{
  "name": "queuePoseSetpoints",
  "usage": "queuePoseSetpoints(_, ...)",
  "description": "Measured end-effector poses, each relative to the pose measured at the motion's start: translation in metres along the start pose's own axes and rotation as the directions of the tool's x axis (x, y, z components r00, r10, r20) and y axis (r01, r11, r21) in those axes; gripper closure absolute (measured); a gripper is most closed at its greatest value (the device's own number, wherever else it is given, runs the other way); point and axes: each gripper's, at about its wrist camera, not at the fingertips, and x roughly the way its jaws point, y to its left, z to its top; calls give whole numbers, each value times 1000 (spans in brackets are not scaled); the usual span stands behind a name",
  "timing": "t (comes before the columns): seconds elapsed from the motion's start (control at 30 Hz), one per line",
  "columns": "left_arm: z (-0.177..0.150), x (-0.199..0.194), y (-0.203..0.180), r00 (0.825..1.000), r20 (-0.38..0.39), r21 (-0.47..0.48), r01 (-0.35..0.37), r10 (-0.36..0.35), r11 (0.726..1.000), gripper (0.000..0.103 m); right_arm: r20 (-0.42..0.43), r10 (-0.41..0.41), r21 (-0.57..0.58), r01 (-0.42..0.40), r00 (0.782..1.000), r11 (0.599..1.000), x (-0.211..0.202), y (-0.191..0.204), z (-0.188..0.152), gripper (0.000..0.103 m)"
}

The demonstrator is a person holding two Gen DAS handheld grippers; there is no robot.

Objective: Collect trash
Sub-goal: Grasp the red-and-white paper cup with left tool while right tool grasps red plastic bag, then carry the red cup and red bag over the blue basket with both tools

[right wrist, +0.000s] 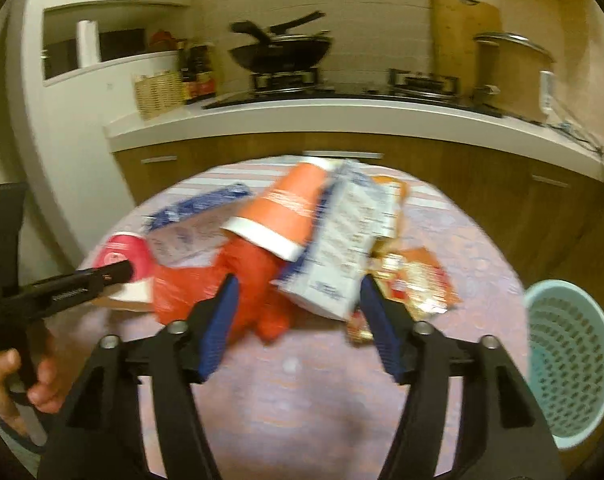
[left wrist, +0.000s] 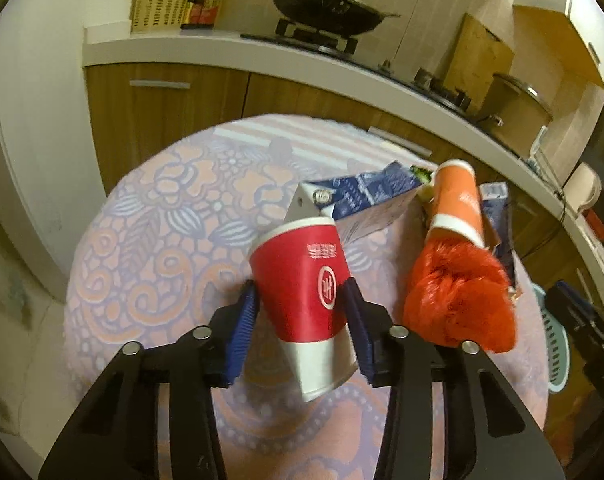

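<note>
My left gripper (left wrist: 302, 300) is shut on a red paper cup (left wrist: 306, 288), held tilted above the round table (left wrist: 150, 216); the cup also shows in the right wrist view (right wrist: 122, 254). An orange cup (left wrist: 458, 200) lies on a red plastic bag (left wrist: 458, 300), beside a blue and white carton (left wrist: 366, 200). My right gripper (right wrist: 296, 300) is open and empty, its jaws wide apart over the red bag (right wrist: 238, 280) and a white carton (right wrist: 342, 248). The orange cup (right wrist: 286, 208) and a snack wrapper (right wrist: 414, 280) lie just beyond.
A teal perforated waste basket (right wrist: 570, 364) stands on the floor right of the table. A kitchen counter (right wrist: 342, 114) with a wok (right wrist: 282, 50), a pot and bottles runs behind. The hand holding the left gripper (right wrist: 58, 288) shows at the left.
</note>
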Motion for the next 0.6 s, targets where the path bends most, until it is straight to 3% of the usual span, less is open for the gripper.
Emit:
queuePoseSetpoints(0.1, 2, -9, -1, 1000, 30, 10, -9, 9, 1000, 65, -30, 54, -9, -54, 998, 998, 14, 18, 7, 28)
queuePoseSetpoints(0.27, 1, -18, -3, 999, 53, 18, 9, -10, 1000, 65, -144, 72, -12, -74, 987, 997, 56, 37, 7, 28)
queuePoseSetpoints(0.33, 1, -22, -3, 998, 62, 20, 23, -24, 1000, 65, -150, 83, -34, -89, 985, 995, 59, 45, 5, 29)
queuePoseSetpoints(0.43, 2, -26, -3, 997, 75, 21, 33, -35, 999, 65, -170, 42, -102, -59, 985, 993, 62, 60, -1, 41)
queuePoseSetpoints(0.57, 2, -32, -4, 994, 94, 17, 46, -47, 999, 65, -180, 43, -108, -63, 983, 992, 61, 61, -6, 69)
queuePoseSetpoints(0.6, 3, -33, -5, 994, 98, 15, 46, -48, 999, 65, -180, 50, -104, -69, 982, 992, 60, 58, -6, 72)
